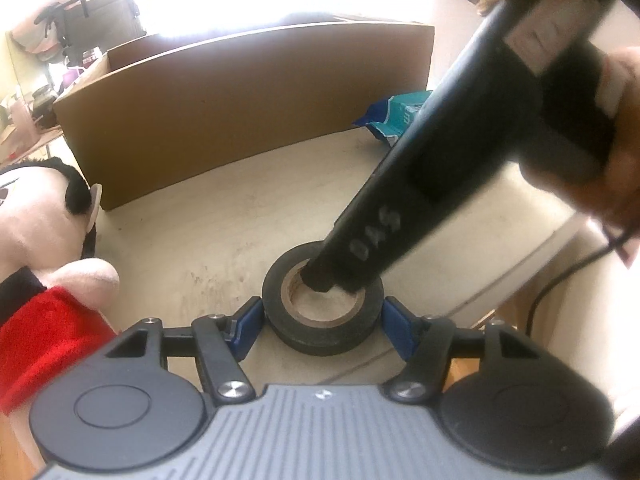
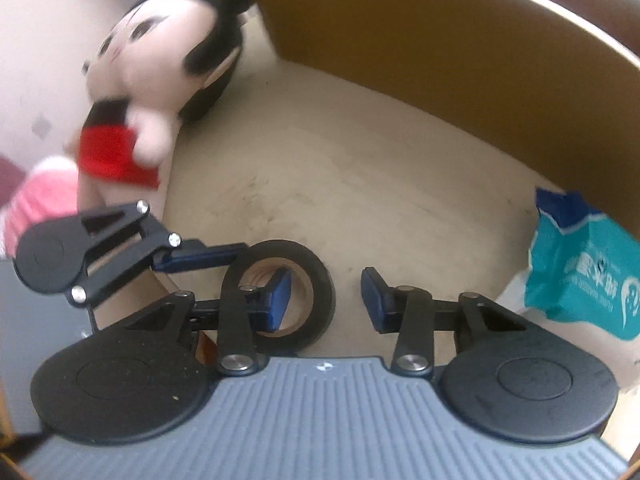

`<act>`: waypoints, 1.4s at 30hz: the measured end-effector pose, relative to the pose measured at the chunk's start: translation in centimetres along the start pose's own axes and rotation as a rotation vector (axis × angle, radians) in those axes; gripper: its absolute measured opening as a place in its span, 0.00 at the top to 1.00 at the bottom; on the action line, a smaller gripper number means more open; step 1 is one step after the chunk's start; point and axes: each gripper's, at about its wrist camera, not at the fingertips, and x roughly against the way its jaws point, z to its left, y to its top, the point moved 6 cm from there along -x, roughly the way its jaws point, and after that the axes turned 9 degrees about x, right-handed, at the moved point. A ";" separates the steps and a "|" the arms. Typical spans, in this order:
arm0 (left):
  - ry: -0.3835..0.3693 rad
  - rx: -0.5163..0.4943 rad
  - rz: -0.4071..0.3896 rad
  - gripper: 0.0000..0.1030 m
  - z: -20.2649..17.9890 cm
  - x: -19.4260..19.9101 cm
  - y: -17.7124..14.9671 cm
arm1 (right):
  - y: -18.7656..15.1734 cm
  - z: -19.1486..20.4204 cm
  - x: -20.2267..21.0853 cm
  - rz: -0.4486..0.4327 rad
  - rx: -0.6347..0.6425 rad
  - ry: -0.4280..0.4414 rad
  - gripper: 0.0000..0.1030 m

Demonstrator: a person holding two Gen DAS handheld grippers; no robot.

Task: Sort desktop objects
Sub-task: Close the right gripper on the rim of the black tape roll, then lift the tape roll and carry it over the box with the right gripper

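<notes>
On the right gripper [image 2: 326, 296], white "540" marking

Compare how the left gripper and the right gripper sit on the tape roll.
The left gripper straddles the whole tape roll, a pad on each outer side; the right gripper has one finger in its hole, the other outside. The left gripper's pads press the roll; the right gripper's outer pad stands clear. Both have blue pads and angle down at it.
</notes>
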 end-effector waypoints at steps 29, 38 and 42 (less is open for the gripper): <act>0.031 -0.024 -0.066 0.35 -0.9 2.4 2.0 | 1.0 0.6 2.3 -0.078 0.025 -0.013 0.83; 0.069 -0.097 -0.165 0.35 -4.2 4.1 5.1 | 2.5 0.0 5.7 -0.174 0.011 -0.038 0.83; 0.079 -0.132 -0.220 0.35 -5.0 5.0 7.3 | 3.8 -0.5 7.8 -0.231 0.010 -0.068 0.83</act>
